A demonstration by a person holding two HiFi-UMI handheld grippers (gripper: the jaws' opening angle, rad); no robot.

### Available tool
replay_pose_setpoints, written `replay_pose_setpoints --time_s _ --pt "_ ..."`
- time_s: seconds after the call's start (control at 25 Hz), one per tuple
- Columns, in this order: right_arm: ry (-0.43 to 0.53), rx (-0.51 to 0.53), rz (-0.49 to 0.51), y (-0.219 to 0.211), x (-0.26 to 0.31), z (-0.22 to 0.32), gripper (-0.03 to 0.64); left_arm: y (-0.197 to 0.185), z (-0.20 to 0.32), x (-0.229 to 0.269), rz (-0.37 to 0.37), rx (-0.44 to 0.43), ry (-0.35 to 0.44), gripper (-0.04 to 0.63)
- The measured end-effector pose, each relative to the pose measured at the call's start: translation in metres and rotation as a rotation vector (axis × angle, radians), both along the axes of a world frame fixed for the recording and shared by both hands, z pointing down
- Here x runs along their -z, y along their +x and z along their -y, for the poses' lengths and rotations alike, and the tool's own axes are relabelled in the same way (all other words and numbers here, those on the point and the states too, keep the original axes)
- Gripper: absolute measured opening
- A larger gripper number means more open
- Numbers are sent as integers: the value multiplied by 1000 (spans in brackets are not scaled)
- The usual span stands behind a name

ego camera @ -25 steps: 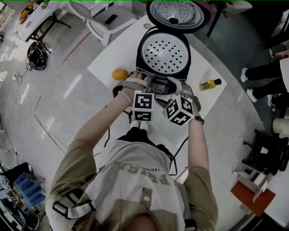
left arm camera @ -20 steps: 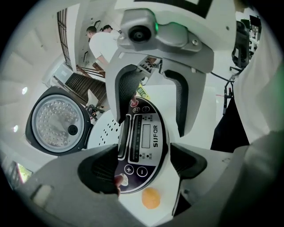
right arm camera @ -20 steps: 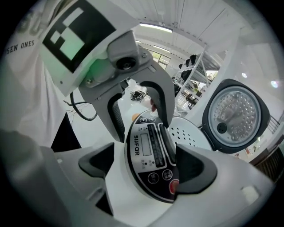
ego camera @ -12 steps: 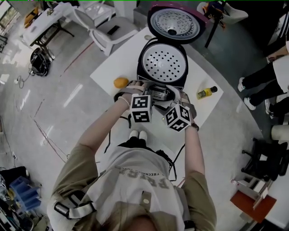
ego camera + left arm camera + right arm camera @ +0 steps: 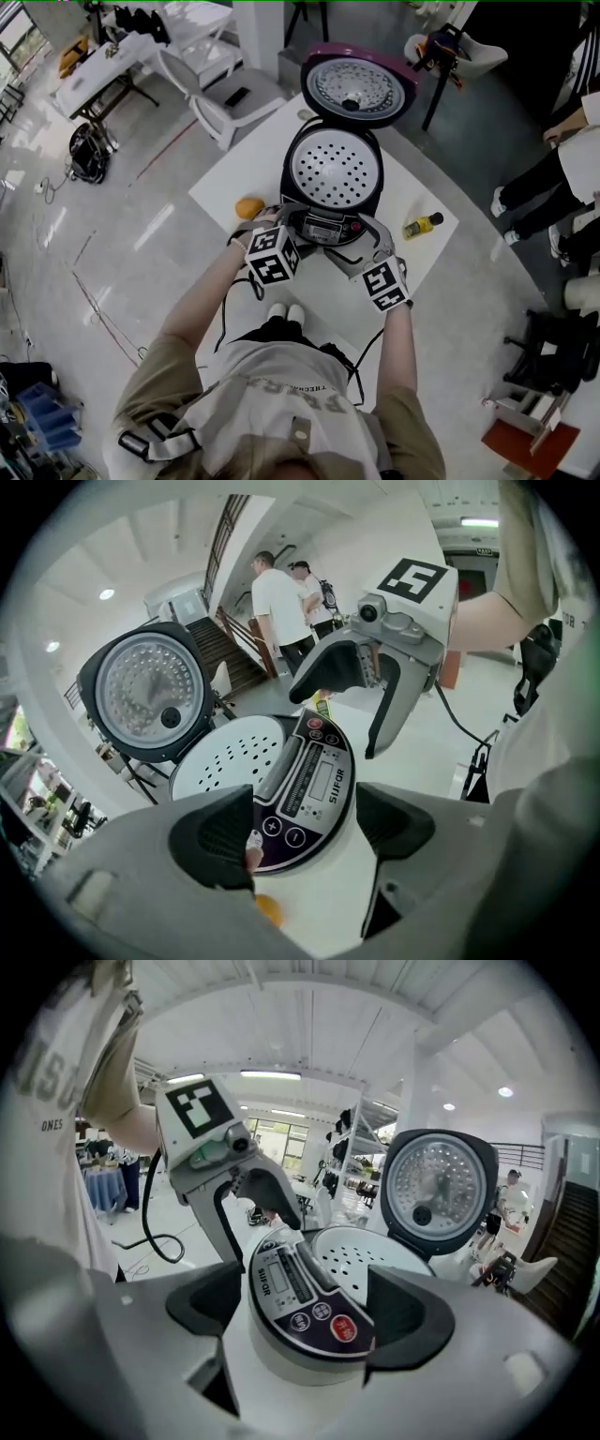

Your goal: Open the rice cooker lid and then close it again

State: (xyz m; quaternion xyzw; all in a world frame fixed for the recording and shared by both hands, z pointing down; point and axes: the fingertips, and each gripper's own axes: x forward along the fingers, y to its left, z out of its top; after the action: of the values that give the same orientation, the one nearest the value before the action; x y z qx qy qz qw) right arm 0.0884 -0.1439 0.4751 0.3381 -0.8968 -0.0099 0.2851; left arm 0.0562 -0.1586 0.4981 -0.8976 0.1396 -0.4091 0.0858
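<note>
Rice cooker lid open, upright at far side.
Left gripper and right gripper, both released and empty, sit near, about equally distant.

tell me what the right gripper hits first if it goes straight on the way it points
Most likely the rice cooker's control panel: it sits straight ahead between the right gripper's open jaws, though how near is unclear.

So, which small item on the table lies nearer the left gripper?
The round orange item, left of the cooker; the yellow bottle lies on its other side.
</note>
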Motion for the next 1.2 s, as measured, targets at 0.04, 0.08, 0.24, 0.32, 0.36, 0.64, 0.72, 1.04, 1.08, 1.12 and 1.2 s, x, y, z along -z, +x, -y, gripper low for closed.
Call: replay_pose_setpoints --time_s 0.04,0.08,0.24,0.32,0.36,0.64,0.72,1.04,1.08,1.12,1.2 --pt "19 -10 35 4 9 4 406 0 4 4 -23 18 -2 356" --pt "34 -26 73 8 17 9 405 1 9 8 -47 38 -5 356" --pt "77 -106 221 33 46 31 405 2 31 22 -126 116 -11 356" --pt "90 -140 277 45 55 40 405 3 41 28 -151 151 -5 356" --pt "95 -154 298 50 59 45 405 4 46 31 -164 168 -1 356" --pt "115 -225 418 73 79 75 405 1 76 66 -310 282 5 356" --pt "117 -238 451 77 84 82 405 -5 85 74 -344 304 16 356" --pt "121 -234 428 88 84 115 405 -21 137 87 -374 343 43 356" --pt "122 -239 426 90 83 120 405 -22 144 87 -372 341 44 356" --pt "123 -248 427 93 84 125 406 -22 150 88 -370 339 46 356" --pt "124 -269 429 99 84 136 407 -24 164 89 -366 335 50 356"
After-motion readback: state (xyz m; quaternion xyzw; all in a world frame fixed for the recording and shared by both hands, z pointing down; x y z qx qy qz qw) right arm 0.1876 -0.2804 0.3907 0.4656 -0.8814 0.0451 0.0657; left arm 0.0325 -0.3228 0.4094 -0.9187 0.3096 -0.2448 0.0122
